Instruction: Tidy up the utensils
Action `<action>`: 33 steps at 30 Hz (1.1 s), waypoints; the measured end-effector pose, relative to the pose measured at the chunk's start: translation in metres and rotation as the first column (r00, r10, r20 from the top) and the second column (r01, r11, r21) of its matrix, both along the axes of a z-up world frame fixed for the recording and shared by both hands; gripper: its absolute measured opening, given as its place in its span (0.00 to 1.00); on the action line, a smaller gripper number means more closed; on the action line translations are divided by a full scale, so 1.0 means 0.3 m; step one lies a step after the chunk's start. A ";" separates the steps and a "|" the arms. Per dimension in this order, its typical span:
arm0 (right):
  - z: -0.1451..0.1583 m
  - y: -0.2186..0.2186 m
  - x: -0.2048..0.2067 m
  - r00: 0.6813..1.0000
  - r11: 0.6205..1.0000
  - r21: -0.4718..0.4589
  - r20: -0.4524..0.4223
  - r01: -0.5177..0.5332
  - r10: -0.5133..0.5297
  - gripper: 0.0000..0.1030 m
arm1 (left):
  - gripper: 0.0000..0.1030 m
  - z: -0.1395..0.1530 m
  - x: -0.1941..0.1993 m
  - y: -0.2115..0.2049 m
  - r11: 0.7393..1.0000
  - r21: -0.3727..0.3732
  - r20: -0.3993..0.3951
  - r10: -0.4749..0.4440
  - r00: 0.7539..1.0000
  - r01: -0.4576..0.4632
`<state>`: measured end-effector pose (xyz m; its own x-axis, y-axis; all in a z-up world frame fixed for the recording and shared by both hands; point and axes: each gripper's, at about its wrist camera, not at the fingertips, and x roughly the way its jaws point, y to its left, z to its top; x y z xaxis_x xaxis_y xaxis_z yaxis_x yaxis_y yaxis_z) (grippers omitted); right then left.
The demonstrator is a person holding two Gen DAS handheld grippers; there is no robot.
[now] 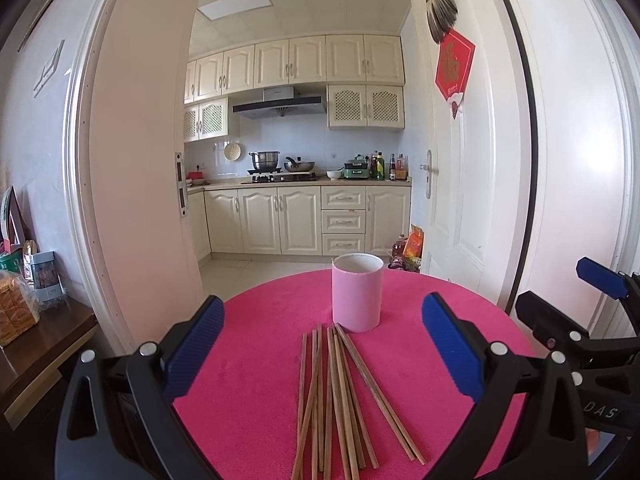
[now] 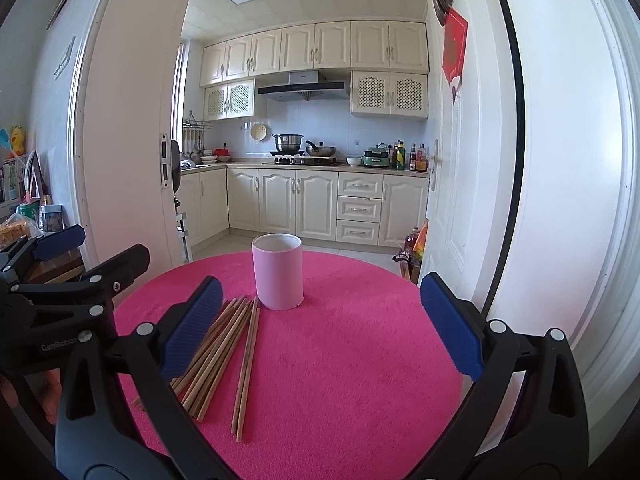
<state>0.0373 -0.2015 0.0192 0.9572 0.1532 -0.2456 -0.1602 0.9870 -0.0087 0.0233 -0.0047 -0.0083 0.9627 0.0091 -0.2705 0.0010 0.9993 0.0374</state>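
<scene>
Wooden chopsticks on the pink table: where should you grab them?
Grip the thin wooden chopsticks near their middle, coming from above with jaws across their width. They lie flat in a loose fan on the round pink table, tips toward the pink cylindrical cup.

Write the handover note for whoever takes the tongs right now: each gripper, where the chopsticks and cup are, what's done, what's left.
Left tongs: open, empty, hovering over the chopsticks.
Right tongs: open, empty, to the right of the pile.
Wooden chopsticks: loose pile lying flat on the pink round table, just in front of the cup.
Pink cup: upright near the table's middle; no chopsticks stick out of it.
Done: nothing yet.
Left: gather every chopstick and stand them in the cup.
</scene>
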 end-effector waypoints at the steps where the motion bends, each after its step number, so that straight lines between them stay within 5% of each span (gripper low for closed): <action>1: 0.000 0.002 0.007 1.000 1.000 -0.001 -0.009 -0.001 0.001 0.94 | 0.94 -0.002 0.007 0.002 1.000 0.001 -0.006 -0.001 1.000 0.001; 8: -0.015 0.011 0.081 0.994 1.000 0.008 -0.102 -0.029 0.030 0.94 | 0.94 -0.041 0.116 0.047 0.999 -0.028 -0.144 -0.037 0.989 0.033; 13: -0.049 0.016 0.157 0.982 0.999 -0.012 -0.188 -0.035 0.032 0.94 | 0.94 -0.093 0.213 0.119 0.997 -0.073 -0.284 -0.057 0.957 0.038; 20: -0.118 0.035 0.275 0.949 0.996 -0.052 -0.311 -0.068 0.049 0.94 | 0.94 -0.214 0.356 0.192 0.994 -0.106 -0.500 -0.073 0.863 0.023; 26: -0.176 0.047 0.345 0.925 0.994 -0.071 -0.376 -0.089 0.056 0.94 | 0.93 -0.297 0.417 0.187 0.995 -0.098 -0.574 -0.081 0.815 0.030; 28: -0.197 0.049 0.371 0.913 0.992 -0.075 -0.404 -0.097 0.059 0.94 | 0.80 -0.319 0.442 0.189 0.995 -0.097 -0.603 -0.080 0.793 0.027; 33: -0.245 0.056 0.426 0.889 0.989 -0.089 -0.453 -0.117 0.065 0.94 | 0.69 -0.369 0.491 0.210 0.996 -0.094 -0.668 -0.065 0.741 0.002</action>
<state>0.1650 -0.1846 -0.0542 0.7248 0.1811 -0.6648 -0.2623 0.9647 -0.0231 0.1706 0.0584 -0.1191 0.5321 -0.0714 -0.8437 0.0282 0.9974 -0.0666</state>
